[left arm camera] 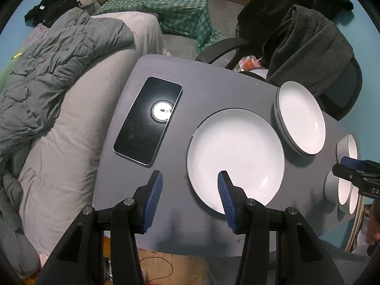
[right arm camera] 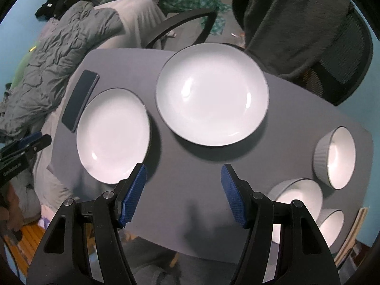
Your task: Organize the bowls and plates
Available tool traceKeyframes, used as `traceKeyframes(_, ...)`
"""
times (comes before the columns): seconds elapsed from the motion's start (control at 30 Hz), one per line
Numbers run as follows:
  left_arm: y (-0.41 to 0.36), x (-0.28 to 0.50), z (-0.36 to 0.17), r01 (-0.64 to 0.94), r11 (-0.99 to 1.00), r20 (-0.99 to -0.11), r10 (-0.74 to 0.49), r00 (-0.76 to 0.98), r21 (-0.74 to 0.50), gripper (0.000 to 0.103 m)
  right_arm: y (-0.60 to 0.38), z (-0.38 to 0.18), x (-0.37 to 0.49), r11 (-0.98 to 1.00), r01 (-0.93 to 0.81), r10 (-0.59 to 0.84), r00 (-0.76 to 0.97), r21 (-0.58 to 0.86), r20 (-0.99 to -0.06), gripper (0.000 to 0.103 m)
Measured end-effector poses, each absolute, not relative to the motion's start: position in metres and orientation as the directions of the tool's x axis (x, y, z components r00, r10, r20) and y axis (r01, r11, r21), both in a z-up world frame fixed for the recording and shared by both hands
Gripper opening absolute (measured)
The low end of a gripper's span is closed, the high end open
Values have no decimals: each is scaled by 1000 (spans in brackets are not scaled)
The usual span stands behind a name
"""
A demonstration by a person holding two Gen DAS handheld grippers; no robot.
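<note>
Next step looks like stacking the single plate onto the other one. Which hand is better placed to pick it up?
Left. The left tongs are open and straddle the near rim of the single plate. The right tongs, also open, hang over bare table, nearer the bowls.

In the left wrist view, the three bowls at the right edge are mostly covered: the right gripper (left arm camera: pixel 356 166) crosses in front of the lower two bowls (left arm camera: pixel 342 190), and the upper bowl (left arm camera: pixel 348 147) shows only its rim and a strip of wall. That gripper is cut off by the frame edge, so its jaws cannot be read there. In the right wrist view, the left gripper (right arm camera: pixel 26 147) enters at the left edge, only one blue tip showing. The nearest bowl (right arm camera: pixel 332 223), lower right, sits partly behind the right gripper's own arm. The phone (right arm camera: pixel 79 99) is overlapped by the plate (right arm camera: pixel 114 133).
</note>
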State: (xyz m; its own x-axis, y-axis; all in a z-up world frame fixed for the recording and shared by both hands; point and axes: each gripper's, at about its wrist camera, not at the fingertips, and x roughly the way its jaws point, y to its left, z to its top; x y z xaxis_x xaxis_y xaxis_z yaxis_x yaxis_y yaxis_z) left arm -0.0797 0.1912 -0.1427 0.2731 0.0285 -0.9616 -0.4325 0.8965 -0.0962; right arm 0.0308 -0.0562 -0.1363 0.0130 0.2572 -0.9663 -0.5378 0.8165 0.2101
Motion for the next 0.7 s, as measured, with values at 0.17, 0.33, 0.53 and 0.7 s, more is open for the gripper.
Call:
traceKeyframes(0.17, 203, -72, -161, -408, 907, -966, 5, 258, -104, 49, -50, -147, 26, 809, -529, 288, -27, 258, -957, 64)
traceKeyframes(0.33, 208, -58, -182, -372, 921, -969, -24, 247, -118, 49, -41, -161, 26, 802, -508, 324, -74, 315, -943, 64)
traceKeyframes(0.53, 211, -42, -206, -350, 929, -975, -46, 215, -121, 49, -26, -181, 30, 792, -488, 358, -115, 366, -927, 64)
traceKeyframes(0.7, 214, -34, -218, -341, 928, -974, -78, 211, -148, 49, -7, -198, 31, 783, -491, 360, -145, 383, -922, 64)
